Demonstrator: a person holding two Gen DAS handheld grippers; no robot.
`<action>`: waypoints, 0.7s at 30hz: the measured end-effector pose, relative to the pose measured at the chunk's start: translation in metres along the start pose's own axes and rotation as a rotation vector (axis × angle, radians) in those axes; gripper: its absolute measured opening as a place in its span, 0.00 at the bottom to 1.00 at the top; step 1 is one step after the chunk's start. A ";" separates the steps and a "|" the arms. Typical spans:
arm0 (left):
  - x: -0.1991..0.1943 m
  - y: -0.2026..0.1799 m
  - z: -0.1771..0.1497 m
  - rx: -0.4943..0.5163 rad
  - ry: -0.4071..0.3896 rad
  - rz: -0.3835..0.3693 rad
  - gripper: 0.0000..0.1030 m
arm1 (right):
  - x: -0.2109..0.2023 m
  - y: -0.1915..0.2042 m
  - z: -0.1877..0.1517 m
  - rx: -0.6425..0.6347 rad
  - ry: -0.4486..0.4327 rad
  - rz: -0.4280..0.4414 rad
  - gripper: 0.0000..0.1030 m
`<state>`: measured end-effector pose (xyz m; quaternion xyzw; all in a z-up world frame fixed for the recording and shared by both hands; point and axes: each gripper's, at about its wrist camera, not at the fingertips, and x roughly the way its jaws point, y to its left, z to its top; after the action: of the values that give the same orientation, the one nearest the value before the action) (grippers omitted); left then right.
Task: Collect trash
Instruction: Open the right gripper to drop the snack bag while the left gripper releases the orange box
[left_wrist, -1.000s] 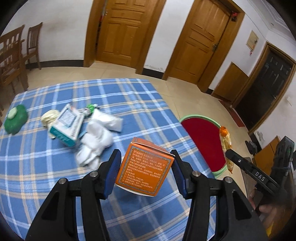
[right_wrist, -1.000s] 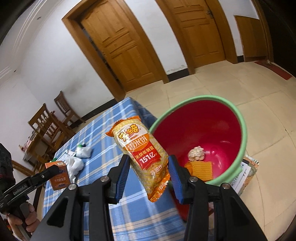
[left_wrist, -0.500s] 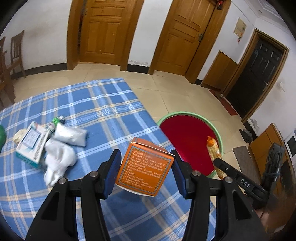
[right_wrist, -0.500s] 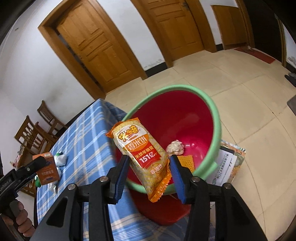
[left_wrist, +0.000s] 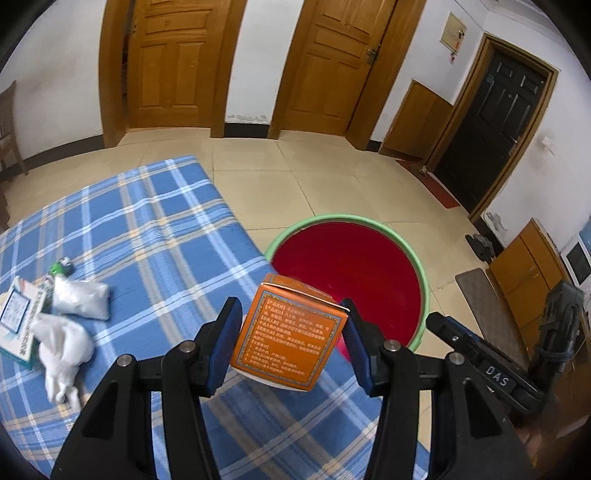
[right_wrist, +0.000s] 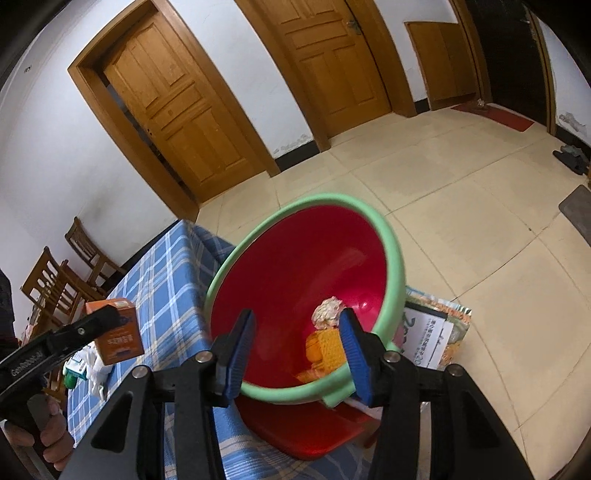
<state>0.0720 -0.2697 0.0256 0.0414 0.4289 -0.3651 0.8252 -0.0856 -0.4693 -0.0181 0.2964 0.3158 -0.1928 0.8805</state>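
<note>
Both tongs point steeply down. The left tongs (left_wrist: 291, 339), low in the frame, pinch an orange box (left_wrist: 288, 338) over the bench (left_wrist: 147, 229) edge, beside the basin (left_wrist: 421, 273). The right tongs (right_wrist: 297, 341) are spread, nothing between, over the basin (right_wrist: 395, 258), which holds a paper wad (right_wrist: 327, 312) and snack packet (right_wrist: 325, 349).

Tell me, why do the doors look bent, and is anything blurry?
Both wrist views use fisheye lenses, so door frames bow and corners go black. Left view: orange box sharp, white wrappers slightly smeared. Right view: the basin's green rim is softly blurred; lighting even, no glare.
</note>
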 end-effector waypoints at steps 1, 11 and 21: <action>0.004 -0.004 0.001 0.009 0.005 -0.004 0.53 | -0.002 -0.002 0.001 0.002 -0.009 -0.006 0.49; 0.034 -0.030 0.013 0.074 0.019 -0.027 0.53 | -0.012 -0.020 0.007 0.046 -0.043 -0.030 0.49; 0.045 -0.035 0.020 0.087 0.012 -0.019 0.62 | -0.014 -0.021 0.006 0.060 -0.044 -0.038 0.49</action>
<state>0.0800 -0.3285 0.0134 0.0751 0.4180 -0.3909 0.8166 -0.1046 -0.4870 -0.0133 0.3121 0.2960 -0.2253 0.8742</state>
